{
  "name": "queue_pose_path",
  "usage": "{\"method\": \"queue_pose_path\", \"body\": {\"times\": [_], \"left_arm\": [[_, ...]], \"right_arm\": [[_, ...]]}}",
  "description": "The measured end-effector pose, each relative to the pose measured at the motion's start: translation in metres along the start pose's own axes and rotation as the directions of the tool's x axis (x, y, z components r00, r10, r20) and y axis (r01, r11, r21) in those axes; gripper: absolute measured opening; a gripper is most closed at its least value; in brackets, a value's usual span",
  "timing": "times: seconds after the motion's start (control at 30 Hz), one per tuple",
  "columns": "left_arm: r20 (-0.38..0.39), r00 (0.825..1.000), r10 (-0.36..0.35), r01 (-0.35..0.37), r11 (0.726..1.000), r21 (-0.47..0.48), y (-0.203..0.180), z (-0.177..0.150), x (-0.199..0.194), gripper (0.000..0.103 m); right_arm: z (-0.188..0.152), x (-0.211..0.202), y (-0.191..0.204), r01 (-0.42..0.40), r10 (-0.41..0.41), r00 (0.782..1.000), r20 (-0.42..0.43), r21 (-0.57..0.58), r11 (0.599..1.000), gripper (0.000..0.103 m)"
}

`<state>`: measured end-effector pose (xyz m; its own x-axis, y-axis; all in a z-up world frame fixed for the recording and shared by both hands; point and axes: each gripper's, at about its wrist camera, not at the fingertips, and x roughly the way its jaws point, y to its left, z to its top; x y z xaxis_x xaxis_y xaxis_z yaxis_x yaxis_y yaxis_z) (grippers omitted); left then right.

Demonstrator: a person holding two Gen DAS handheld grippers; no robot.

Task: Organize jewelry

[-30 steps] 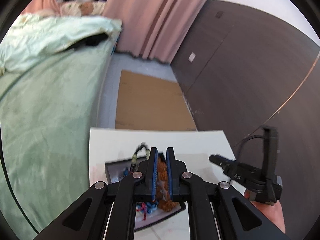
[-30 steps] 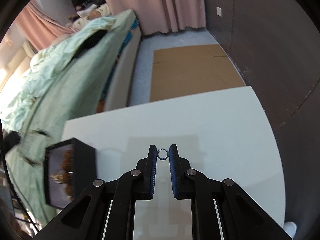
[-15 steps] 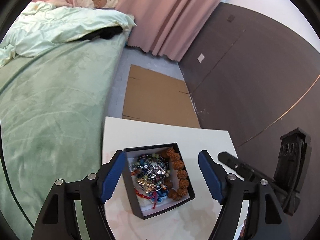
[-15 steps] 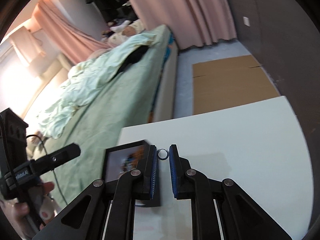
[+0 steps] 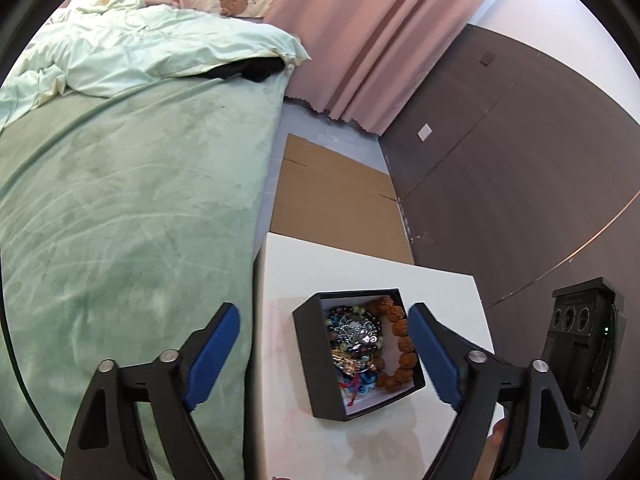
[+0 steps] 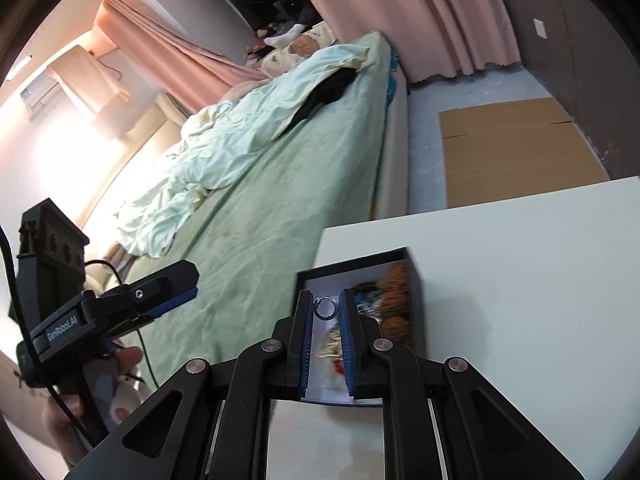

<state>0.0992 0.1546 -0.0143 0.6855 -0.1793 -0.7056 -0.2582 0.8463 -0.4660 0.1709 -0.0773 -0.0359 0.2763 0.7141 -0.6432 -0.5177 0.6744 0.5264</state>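
A black jewelry box [image 5: 320, 364] stands on the white table [image 5: 360, 268]. It holds a brown bead bracelet [image 5: 400, 352], silver chains and coloured beads. My left gripper [image 5: 324, 344] is open and empty, raised above the box with a finger on each side. My right gripper [image 6: 326, 307] is shut on a small silver ring [image 6: 325, 307] and holds it over the near left part of the box [image 6: 416, 296]. The left gripper also shows at the left of the right wrist view [image 6: 160, 292].
A bed with a green cover [image 5: 120, 200] runs along the table's left side. Flat cardboard [image 5: 332, 200] lies on the floor beyond the table. A dark wall [image 5: 500, 160] stands on the right. Pink curtains [image 5: 360, 40] hang at the back.
My left gripper opened, let go of the jewelry in the box and rose. My right gripper carried the ring leftward across the table to above the box.
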Motion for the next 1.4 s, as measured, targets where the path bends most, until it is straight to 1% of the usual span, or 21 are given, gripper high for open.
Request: {"method": "queue_pose_path", "body": {"times": [0.03,0.07,0.1,0.13,0.17,0.27,0.37,0.4,0.43,0.5,0.7,0.87,1.03,1.2,1.3,1.4], "left_arm": [[0.000,1.000,-0.002,0.002,1.000,-0.002,0.002,0.000,-0.001,0.098],[0.001,1.000,-0.005,0.005,1.000,-0.005,0.003,0.000,-0.002,0.100],[0.003,1.000,-0.008,0.008,1.000,-0.007,0.004,0.000,-0.003,0.103],[0.004,1.000,-0.012,0.012,1.000,-0.008,0.005,-0.001,-0.005,0.103],[0.003,1.000,-0.016,0.016,1.000,-0.008,0.005,-0.001,-0.005,0.103],[-0.003,1.000,-0.022,0.022,1.000,-0.007,0.004,-0.003,-0.006,0.103],[0.000,1.000,-0.031,0.031,1.000,-0.004,0.001,-0.007,-0.009,0.103],[0.004,0.999,-0.032,0.032,0.999,0.001,-0.001,-0.009,-0.011,0.103],[0.010,0.999,-0.035,0.035,0.999,0.011,-0.005,-0.012,-0.013,0.103],[0.020,0.999,-0.035,0.034,0.999,0.029,-0.010,-0.015,-0.018,0.103],[0.090,0.996,-0.013,0.004,0.995,0.097,-0.032,-0.030,-0.035,0.103],[0.131,0.991,-0.002,-0.020,0.985,0.172,-0.049,-0.042,-0.043,0.103],[0.157,0.987,-0.019,-0.016,0.975,0.221,-0.062,-0.053,-0.048,0.103],[0.193,0.981,-0.034,-0.019,0.963,0.268,-0.075,-0.066,-0.055,0.103],[0.232,0.973,-0.020,-0.051,0.953,0.299,-0.082,-0.074,-0.061,0.103],[0.276,0.961,0.002,-0.094,0.942,0.321,-0.086,-0.080,-0.067,0.103]], "right_arm": [[0.000,0.003,0.001,-0.011,0.011,1.000,-0.012,0.003,1.000,0.018],[-0.001,0.006,0.002,-0.017,0.017,1.000,-0.024,0.009,1.000,0.025],[-0.001,0.007,0.002,-0.012,0.012,1.000,-0.028,0.016,1.000,0.046],[-0.002,0.006,0.001,0.002,-0.001,1.000,-0.018,0.019,1.000,0.066],[-0.003,0.003,0.000,0.011,-0.011,1.000,-0.003,0.021,1.000,0.072],[-0.007,-0.009,-0.005,0.007,-0.007,1.000,0.012,0.039,0.999,0.073],[-0.012,-0.025,-0.009,0.057,-0.059,0.997,0.040,0.040,0.998,0.075],[-0.014,-0.031,-0.010,0.068,-0.070,0.996,0.047,0.045,0.997,0.079],[-0.015,-0.037,-0.011,0.074,-0.077,0.995,0.056,0.052,0.996,0.087],[-0.017,-0.050,-0.013,0.092,-0.096,0.992,0.080,0.059,0.994,0.093],[-0.023,-0.083,-0.018,0.135,-0.141,0.982,0.124,0.060,0.989,0.093],[-0.029,-0.097,-0.026,0.163,-0.167,0.978,0.128,0.044,0.986,0.094],[-0.034,-0.111,-0.033,0.212,-0.216,0.967,0.132,0.049,0.976,0.103],[-0.043,-0.128,-0.033,0.251,-0.256,0.955,0.152,0.048,0.967,0.103],[-0.048,-0.137,-0.029,0.275,-0.276,0.947,0.166,0.026,0.961,0.103],[-0.053,-0.146,-0.026,0.282,-0.279,0.943,0.183,0.011,0.959,0.103]]}}
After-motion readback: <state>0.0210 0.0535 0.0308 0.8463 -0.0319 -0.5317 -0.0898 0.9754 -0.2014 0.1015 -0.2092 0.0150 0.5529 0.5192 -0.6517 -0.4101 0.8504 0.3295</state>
